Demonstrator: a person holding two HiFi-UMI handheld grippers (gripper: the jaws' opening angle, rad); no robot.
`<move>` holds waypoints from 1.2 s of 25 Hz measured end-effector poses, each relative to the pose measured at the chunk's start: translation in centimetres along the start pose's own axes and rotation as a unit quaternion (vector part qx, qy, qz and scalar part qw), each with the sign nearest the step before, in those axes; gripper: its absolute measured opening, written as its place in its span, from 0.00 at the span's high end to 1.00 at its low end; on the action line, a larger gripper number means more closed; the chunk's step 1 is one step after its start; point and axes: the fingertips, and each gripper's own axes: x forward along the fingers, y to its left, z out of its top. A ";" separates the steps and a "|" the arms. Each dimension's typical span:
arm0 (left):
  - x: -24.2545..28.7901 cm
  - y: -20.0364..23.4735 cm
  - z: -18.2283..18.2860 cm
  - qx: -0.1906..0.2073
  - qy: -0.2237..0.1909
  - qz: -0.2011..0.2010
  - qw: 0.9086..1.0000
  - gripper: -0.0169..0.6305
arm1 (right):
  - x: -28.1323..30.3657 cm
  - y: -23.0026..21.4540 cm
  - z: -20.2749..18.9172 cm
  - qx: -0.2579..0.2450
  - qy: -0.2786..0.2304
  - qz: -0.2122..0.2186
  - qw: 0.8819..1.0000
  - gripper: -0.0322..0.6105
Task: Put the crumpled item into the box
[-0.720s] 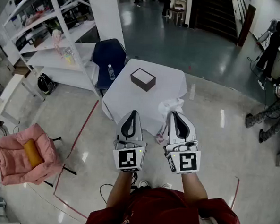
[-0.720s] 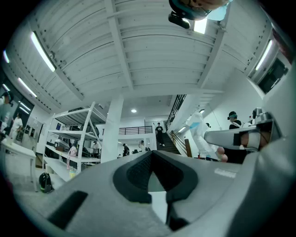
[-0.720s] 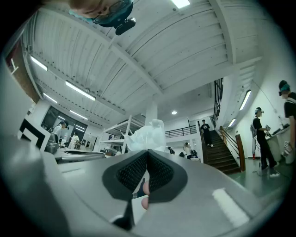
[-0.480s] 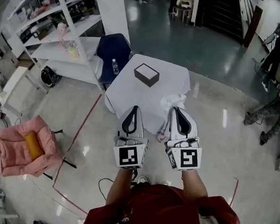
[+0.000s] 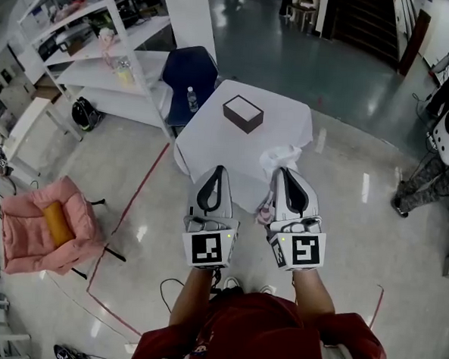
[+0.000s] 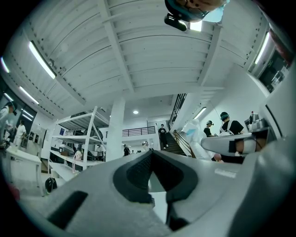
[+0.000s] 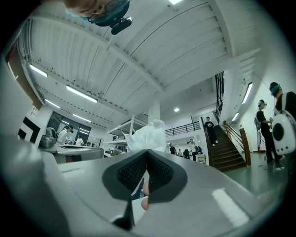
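In the head view a dark box (image 5: pixel 243 112) with a white inside stands on a table (image 5: pixel 212 140) under a white cloth, ahead of me. My right gripper (image 5: pixel 283 172) is shut on the crumpled item (image 5: pixel 281 156), a white plastic wad with a pink part hanging below. Seen from the right gripper view, the crumpled item (image 7: pixel 149 135) rises just over the closed tips of the right gripper (image 7: pixel 147 152), with pink showing between the pads. My left gripper (image 5: pixel 216 169) is held beside it, level with it. The left gripper (image 6: pixel 150 152) is shut with nothing in it. Both are short of the table's near edge.
A blue chair (image 5: pixel 189 74) with a water bottle (image 5: pixel 192 99) stands behind the table, next to white shelving (image 5: pixel 103 54). A pink armchair (image 5: pixel 47 225) sits at the left. Red tape (image 5: pixel 132 207) marks the glossy floor. A person (image 5: pixel 429 184) is at the right; stairs (image 5: pixel 363 24) lie beyond.
The table and box have slid a little up and right in the head view. Both grippers keep their pose, and the right one still carries the crumpled item.
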 end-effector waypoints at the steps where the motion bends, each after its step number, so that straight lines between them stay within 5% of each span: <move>1: -0.1 0.1 -0.2 0.002 0.004 0.000 1.000 0.97 | 0.0 0.2 -0.1 0.000 0.002 0.002 1.000 0.95; 19: -1.0 8.4 -2.4 -0.005 -0.006 0.000 1.000 0.97 | 4.7 6.3 -3.6 -0.004 0.012 -0.005 1.000 0.95; 30: 3.8 9.9 -4.4 -0.007 -0.001 -0.001 1.000 0.97 | 9.3 4.4 -6.0 0.000 0.022 -0.009 1.000 0.95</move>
